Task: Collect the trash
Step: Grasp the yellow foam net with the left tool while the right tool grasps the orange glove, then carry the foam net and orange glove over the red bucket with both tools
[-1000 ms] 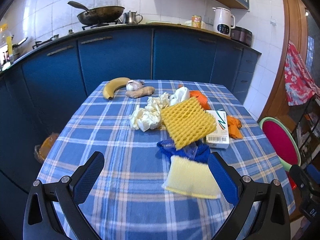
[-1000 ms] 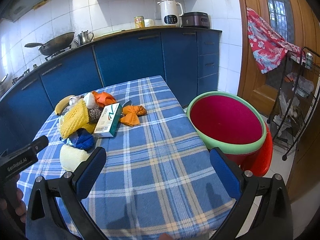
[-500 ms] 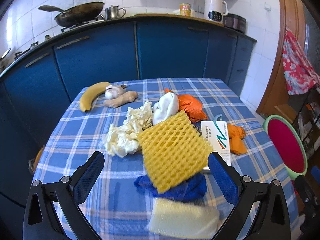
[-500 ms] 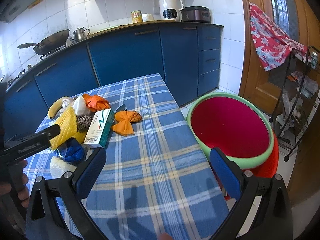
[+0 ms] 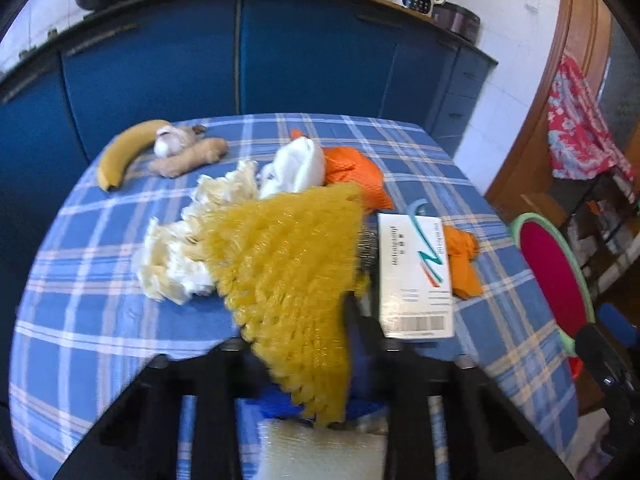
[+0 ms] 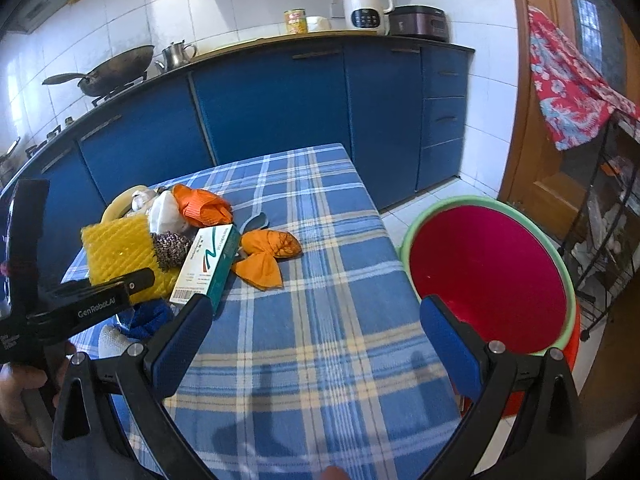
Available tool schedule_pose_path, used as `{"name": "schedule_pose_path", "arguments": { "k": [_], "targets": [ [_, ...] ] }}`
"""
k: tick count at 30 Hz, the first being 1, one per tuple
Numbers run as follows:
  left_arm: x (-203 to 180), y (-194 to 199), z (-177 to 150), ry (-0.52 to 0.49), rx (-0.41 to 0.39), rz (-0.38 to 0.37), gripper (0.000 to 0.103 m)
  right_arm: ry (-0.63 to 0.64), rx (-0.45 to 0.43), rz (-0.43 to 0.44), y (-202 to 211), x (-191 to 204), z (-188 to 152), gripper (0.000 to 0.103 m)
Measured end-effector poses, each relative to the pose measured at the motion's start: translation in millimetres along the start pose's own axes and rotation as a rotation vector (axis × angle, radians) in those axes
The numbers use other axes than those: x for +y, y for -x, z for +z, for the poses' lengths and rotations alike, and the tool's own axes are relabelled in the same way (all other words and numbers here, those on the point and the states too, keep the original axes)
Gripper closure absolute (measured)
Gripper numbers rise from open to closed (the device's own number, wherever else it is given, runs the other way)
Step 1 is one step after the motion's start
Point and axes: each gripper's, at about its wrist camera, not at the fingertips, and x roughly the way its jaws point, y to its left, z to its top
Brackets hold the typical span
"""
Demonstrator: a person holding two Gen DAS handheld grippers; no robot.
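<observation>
Yellow foam net (image 5: 288, 268) clamped in left hand-held gripper (image 5: 304, 364), long axis pointing away over the bench (image 6: 320, 320), right hand-held gripper (image 6: 316, 336) agape, empty.

The right gripper (image 6: 314, 330) hangs with jaws wide apart over the checked tablecloth (image 6: 320, 320), beside the red basin (image 6: 492, 280).

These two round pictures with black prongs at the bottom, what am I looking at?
No robot: a person holds a two-finger gripper in each hand, each with a fisheye camera looking along its fingers. The left view shows the left gripper closed on a yellow foam net. The right view shows the right gripper open and empty, over the checked table. On the table lie a box, orange wrappers, tissue and a banana. The red bin stands beside.
</observation>
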Motion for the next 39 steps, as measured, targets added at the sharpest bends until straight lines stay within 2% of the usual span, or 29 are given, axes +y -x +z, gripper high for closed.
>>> {"name": "schedule_pose_path", "arguments": {
  "k": [4,16,20,25,28,36,39],
  "targets": [
    [-1,13,-1,0.012,-0.033,-0.014,0.089,0.019,0.013,0.026,-10,3,7,0.001],
    [21,42,12,0.072,-0.109,-0.014,0.09,0.059,0.08,0.073,-47,15,23,0.003],
    [32,40,18,0.061,-0.12,0.02,0.09,0.055,0.093,0.065,-60,21,27,0.011],
    [48,34,17,0.071,-0.11,0.034,0.09,0.048,0.12,0.064,-75,28,28,0.014],
    [53,31,15,0.066,-0.114,0.039,0.09,0.046,0.136,0.051,-85,32,29,0.025],
    [68,26,8,0.073,-0.137,-0.038,0.09,0.02,0.198,-0.004,-107,41,28,0.046],
    [72,25,6,0.076,-0.135,-0.079,0.09,0.004,0.219,-0.018,-112,45,28,0.049]
  ]
}}
